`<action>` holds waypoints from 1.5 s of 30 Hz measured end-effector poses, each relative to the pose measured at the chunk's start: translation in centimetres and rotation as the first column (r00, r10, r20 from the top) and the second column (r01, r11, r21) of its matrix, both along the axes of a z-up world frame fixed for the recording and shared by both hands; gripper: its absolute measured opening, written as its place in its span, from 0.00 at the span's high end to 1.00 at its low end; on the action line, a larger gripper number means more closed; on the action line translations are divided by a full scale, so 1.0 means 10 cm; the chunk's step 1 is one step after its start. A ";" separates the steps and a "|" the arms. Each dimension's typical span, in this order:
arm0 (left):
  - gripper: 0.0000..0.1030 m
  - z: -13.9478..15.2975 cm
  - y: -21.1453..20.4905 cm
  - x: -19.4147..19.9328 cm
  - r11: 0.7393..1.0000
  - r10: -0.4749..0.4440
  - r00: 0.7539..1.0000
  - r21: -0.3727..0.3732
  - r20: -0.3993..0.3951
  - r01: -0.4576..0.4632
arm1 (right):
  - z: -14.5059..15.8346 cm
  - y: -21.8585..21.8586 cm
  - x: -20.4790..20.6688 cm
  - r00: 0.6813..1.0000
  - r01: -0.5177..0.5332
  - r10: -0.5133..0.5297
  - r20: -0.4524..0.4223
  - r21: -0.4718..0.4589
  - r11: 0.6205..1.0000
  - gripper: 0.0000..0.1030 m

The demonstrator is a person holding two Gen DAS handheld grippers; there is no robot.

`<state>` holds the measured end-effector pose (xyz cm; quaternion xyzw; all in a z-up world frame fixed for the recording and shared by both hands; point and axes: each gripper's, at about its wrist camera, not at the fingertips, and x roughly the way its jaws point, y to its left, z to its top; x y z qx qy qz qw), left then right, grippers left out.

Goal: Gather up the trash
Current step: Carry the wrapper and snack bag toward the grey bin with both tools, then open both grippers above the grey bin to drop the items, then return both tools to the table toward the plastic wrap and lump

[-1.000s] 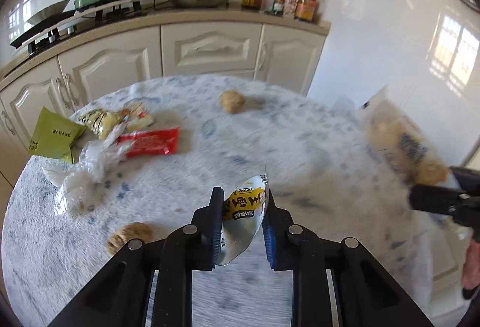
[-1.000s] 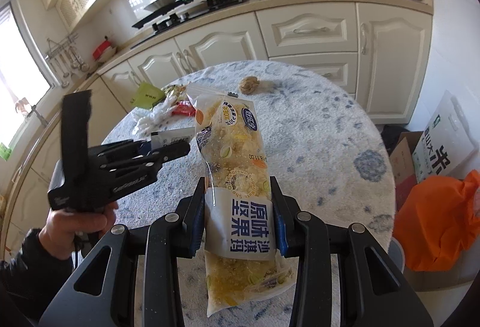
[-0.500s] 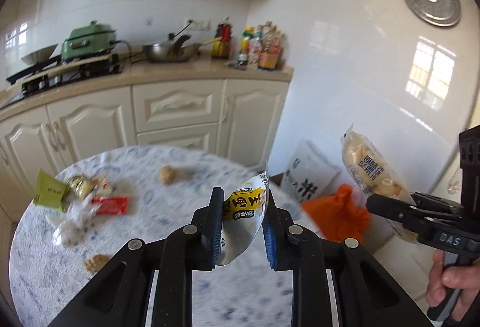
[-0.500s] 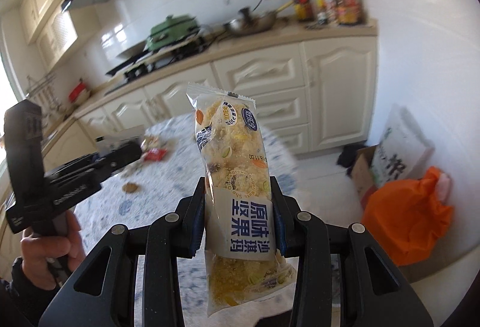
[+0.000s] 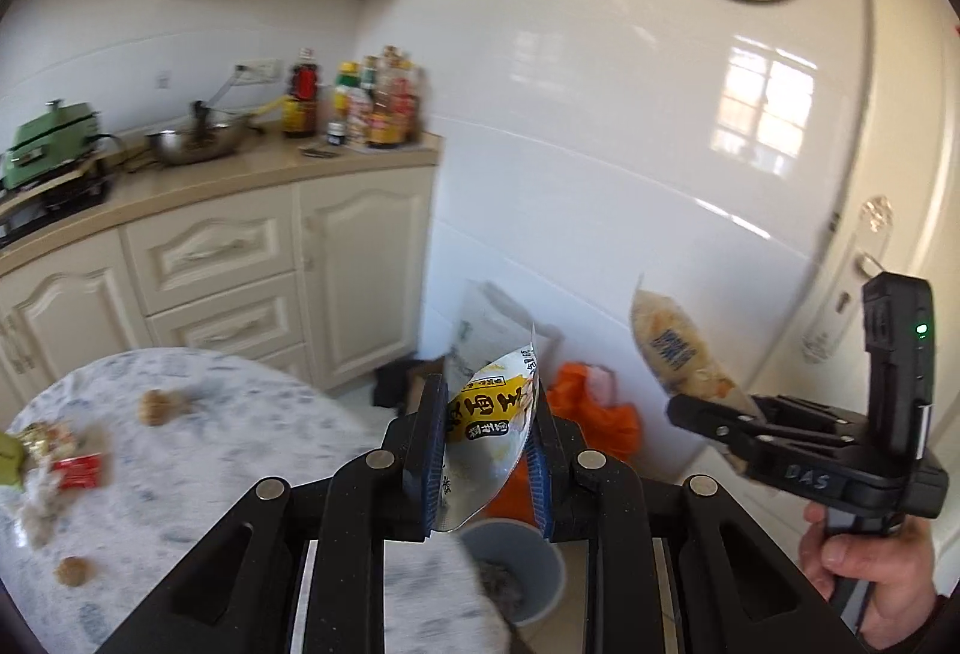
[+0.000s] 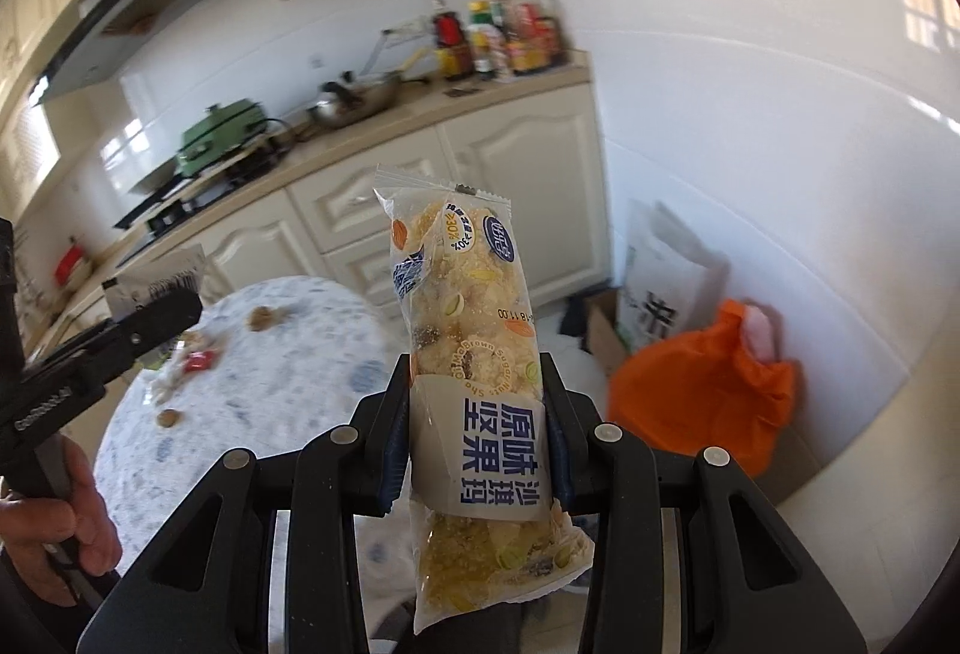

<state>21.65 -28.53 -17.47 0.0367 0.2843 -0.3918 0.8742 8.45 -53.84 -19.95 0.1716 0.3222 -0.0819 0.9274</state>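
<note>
From the left wrist, the left gripper [image 5: 486,444] is clamped on a yellow wrapper [image 5: 489,417] that stands up between its pads; just below the tips sits a grey bin [image 5: 528,576], and a table [image 5: 240,450] with scattered trash [image 5: 66,465] spreads off to its left. To its right a hand [image 5: 864,570] holds the right gripper [image 5: 699,414]. From the right wrist, the right gripper [image 6: 477,429] is clamped on a snack bar [image 6: 474,372] — upright, poking above and below the pads — with an orange bag [image 6: 702,396] to its right and the left gripper [image 6: 165,309] off to its left.

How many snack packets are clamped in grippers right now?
2: a yellow packet in the left gripper, and a nut-bar packet in the right gripper.
</note>
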 end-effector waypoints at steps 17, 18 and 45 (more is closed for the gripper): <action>0.80 -0.83 -1.50 0.41 0.968 -0.155 0.962 0.159 -0.224 0.193 | -1.12 -0.64 0.15 0.978 0.097 -0.069 -0.197 0.137 0.986 0.64; 0.78 -0.88 -1.66 0.44 0.965 -0.159 0.959 0.170 -0.236 0.202 | -1.20 -0.67 0.18 0.976 0.099 -0.066 -0.210 0.148 0.984 0.64; 0.01 -0.50 -1.29 0.21 0.978 -0.012 0.994 0.208 -0.108 0.034 | -1.10 -0.66 0.28 0.966 0.190 -0.154 -0.207 0.169 0.967 0.00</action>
